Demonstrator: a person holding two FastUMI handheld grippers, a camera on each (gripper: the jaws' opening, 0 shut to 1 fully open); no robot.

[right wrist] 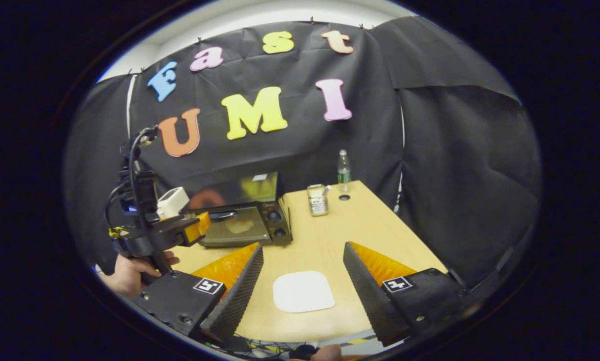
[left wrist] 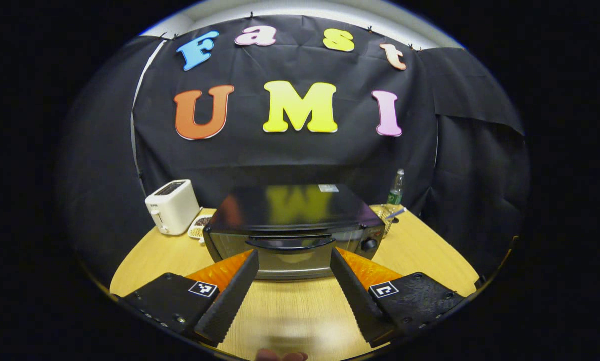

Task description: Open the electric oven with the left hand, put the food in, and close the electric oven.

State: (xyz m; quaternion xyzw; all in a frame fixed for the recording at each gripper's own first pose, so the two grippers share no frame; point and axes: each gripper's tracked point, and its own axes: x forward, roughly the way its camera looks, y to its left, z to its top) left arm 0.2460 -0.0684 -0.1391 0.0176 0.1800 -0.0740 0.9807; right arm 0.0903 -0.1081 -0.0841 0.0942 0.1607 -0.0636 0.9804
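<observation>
Currently the left gripper [left wrist: 294, 268] hangs released, jaws spread wide, just in front of the closed electric oven [left wrist: 292, 230] at the table's far left, lined up with the door handle [left wrist: 290, 244] but not touching it. The likely slip is closing under or short of that slim handle and skidding off the glossy door. The right gripper [right wrist: 302, 271] is likewise spread and empty, above a white square [right wrist: 303, 291] on the near table edge, presumably the food. A toaster [left wrist: 171, 206] stands left of the oven, a jar [right wrist: 318, 199] and bottle [right wrist: 343, 168] far right; none blocks the door's swing.
</observation>
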